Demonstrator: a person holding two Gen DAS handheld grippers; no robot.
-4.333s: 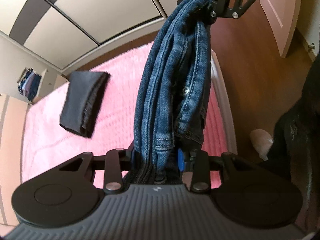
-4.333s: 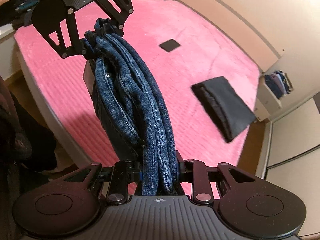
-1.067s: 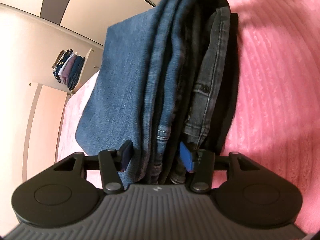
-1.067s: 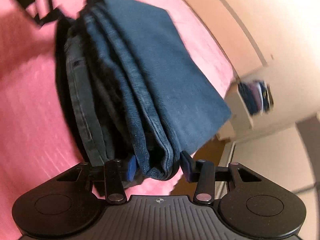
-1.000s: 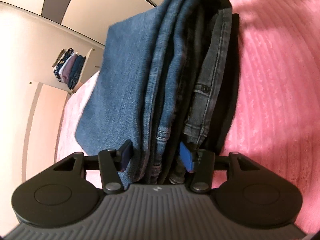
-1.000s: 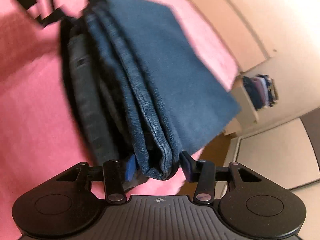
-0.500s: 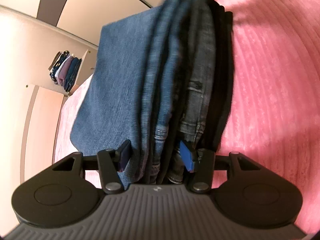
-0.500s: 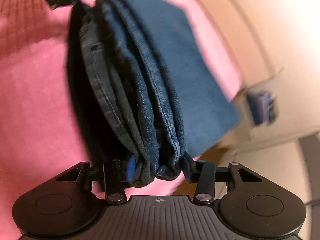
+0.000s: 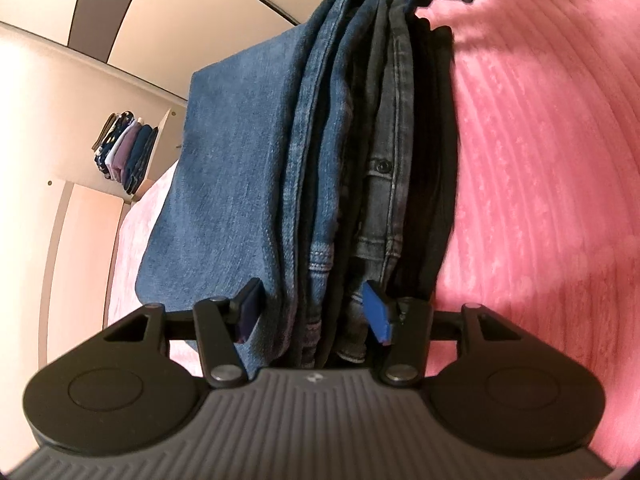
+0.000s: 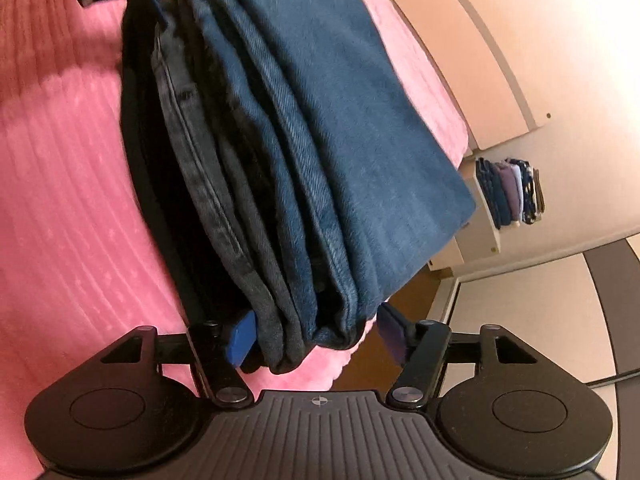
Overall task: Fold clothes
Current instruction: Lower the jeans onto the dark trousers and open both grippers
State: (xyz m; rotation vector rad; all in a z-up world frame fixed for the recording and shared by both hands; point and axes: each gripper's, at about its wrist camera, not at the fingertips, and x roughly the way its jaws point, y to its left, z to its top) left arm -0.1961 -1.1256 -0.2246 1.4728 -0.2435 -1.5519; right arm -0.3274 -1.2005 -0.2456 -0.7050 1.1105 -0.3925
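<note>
the fingers (image 9: pixel 376 316) of the left gripper (image 9: pixel 312 312) stand moderately wide around one end of the folded jeans (image 9: pixel 240 160). the dark pad on one side lies against the outer blue layer. the blue pad on the other side shows its flat face and seems just off the grey waistband part, so the grip looks released and not pressing.

the fingers (image 10: pixel 240 338) of the right gripper (image 10: pixel 316 332) are wide as well, around the opposite end of the jeans (image 10: pixel 340 120). one pad is touching the folded edge. the other pad stands apart from the denim, and a strip of brown floor is visible in the gap.

the jeans are folded in several layers and lie between the two grippers, on top of a black folded garment (image 9: pixel 440 160) whose edge comes out beside the denim (image 10: pixel 136 120). this stack rests on the bed with a pink ribbed cover (image 9: pixel 540 160), near the edge of the bed in the right wrist view (image 10: pixel 60 200). one flat panel of the jeans reaches out past the stack, toward the wall side.

each camera shows part of the other gripper at the far end of the jeans, at the top of the frame. in the background an open shelf (image 9: pixel 124 148) holds a row of folded clothes, also seen from the right wrist (image 10: pixel 512 188).
</note>
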